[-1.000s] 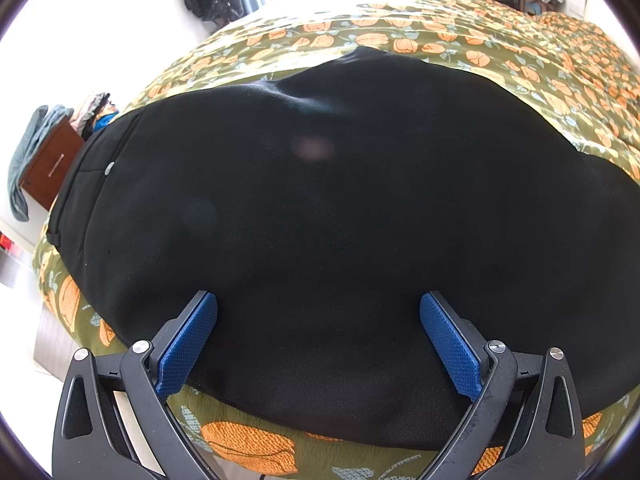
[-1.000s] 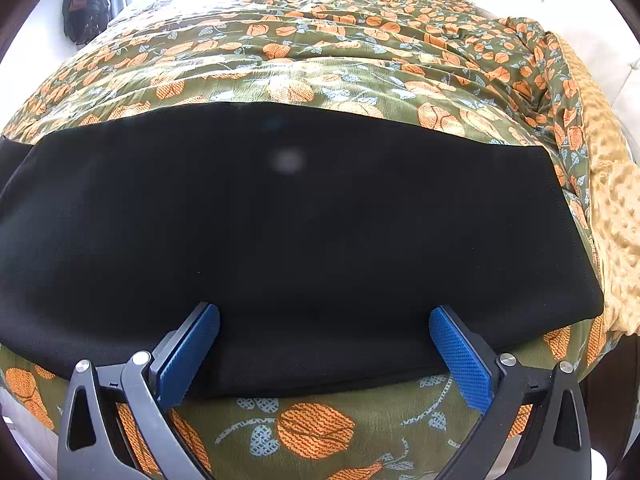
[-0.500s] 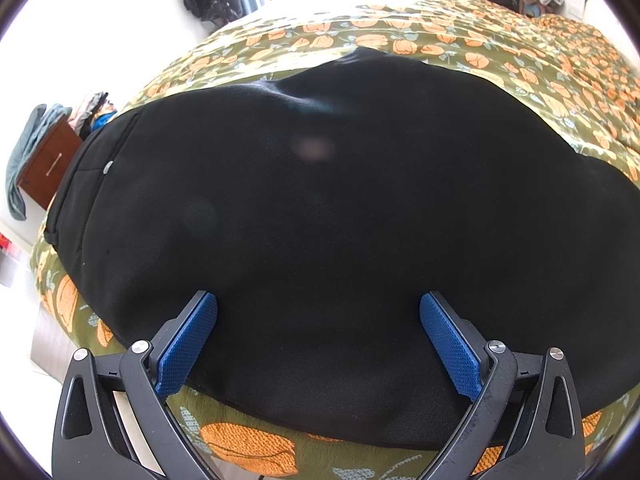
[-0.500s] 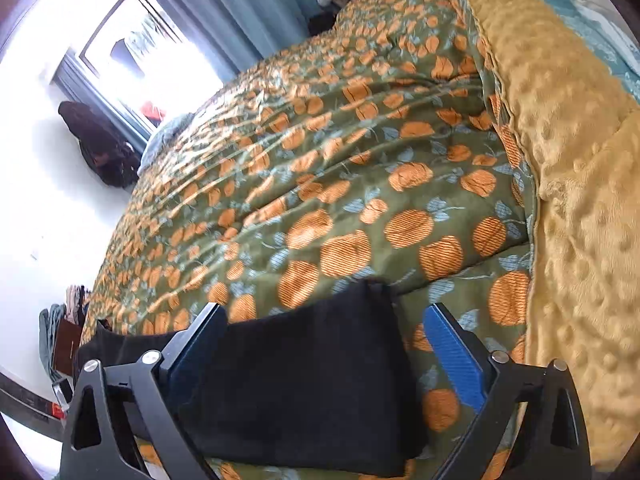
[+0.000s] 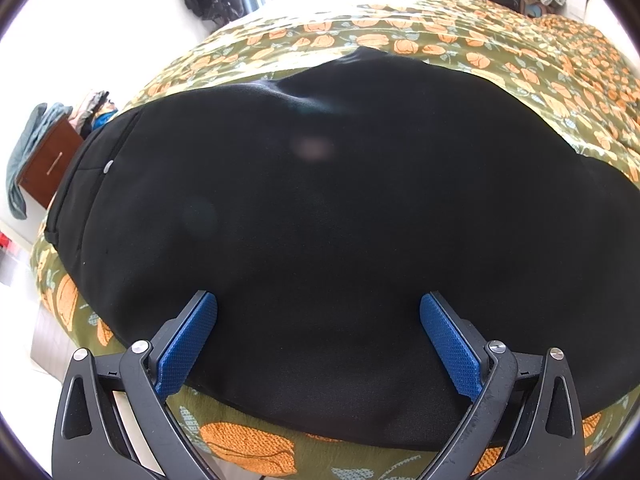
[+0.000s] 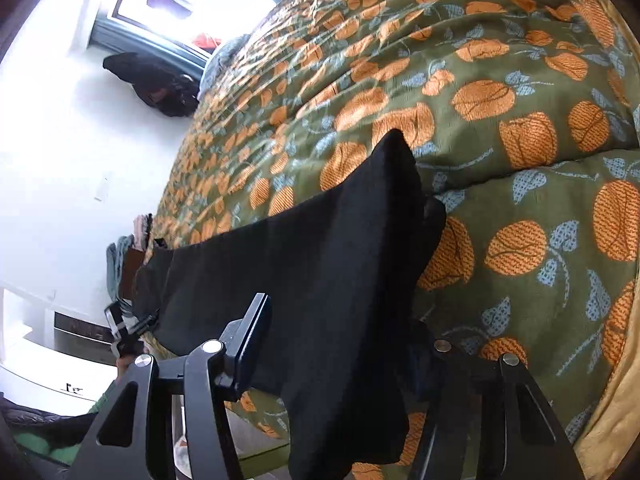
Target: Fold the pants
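From my L cam the left gripper is spread wide w/ nothing pinched, its blue pads hovering at 6 o'clock over the near edge of the black pants, which lie flat across the pumpkin-print bedspread, waistband toward 9 o'clock. On the R cam the right gripper has the leg end of the pants draped between its fingers & raised off the bedspread, cuff corner poking to 12 o'clock. The right-side finger is buried under cloth, so I can't tell if it's actually pinching.
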`<action>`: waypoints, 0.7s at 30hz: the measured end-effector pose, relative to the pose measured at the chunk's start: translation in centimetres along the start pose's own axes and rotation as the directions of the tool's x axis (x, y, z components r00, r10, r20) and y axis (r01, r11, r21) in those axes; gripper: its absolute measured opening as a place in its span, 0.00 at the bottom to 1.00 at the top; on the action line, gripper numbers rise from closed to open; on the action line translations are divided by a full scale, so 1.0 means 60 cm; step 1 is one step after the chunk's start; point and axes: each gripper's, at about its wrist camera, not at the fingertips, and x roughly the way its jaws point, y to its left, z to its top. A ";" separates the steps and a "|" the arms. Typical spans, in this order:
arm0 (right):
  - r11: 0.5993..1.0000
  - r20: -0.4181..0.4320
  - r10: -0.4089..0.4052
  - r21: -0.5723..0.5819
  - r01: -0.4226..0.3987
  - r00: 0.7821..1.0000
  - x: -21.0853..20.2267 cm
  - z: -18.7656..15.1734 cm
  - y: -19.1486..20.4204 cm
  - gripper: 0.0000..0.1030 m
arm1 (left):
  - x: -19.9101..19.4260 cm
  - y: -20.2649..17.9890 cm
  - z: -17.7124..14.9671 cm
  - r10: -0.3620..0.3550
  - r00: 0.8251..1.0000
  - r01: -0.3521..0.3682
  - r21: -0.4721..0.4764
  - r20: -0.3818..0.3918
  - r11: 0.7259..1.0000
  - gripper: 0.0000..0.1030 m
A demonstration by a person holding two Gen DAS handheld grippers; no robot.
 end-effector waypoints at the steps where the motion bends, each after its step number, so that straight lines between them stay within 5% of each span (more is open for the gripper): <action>1: 0.999 -0.021 -0.047 0.008 0.047 0.999 0.011 -0.001 -0.001 0.53 | 0.000 0.001 0.000 -0.002 1.000 0.002 0.000 -0.001 1.000 0.98; 3: 0.996 -0.030 -0.076 0.036 0.077 0.997 0.026 -0.003 -0.006 0.36 | -0.001 0.002 0.000 -0.008 1.000 0.008 0.000 -0.001 1.000 0.98; 5: 0.997 0.007 -0.024 0.077 0.023 1.000 0.020 -0.005 -0.007 0.12 | -0.001 0.005 -0.002 -0.014 1.000 0.014 -0.002 0.004 1.000 0.98; 10: 0.992 0.114 0.084 0.085 -0.094 0.990 -0.013 -0.012 0.037 0.11 | -0.010 0.015 0.002 -0.037 0.999 0.037 -0.023 -0.001 0.999 0.98; 15: 0.963 0.182 0.261 0.014 -0.268 0.948 -0.032 -0.020 0.163 0.12 | -0.034 0.038 -0.007 -0.140 0.990 0.140 -0.081 0.008 0.987 0.98; 21: 0.895 0.111 0.443 -0.112 -0.432 0.890 0.083 -0.028 0.386 0.12 | -0.064 0.065 -0.030 -0.237 0.971 0.239 -0.112 0.032 0.964 0.97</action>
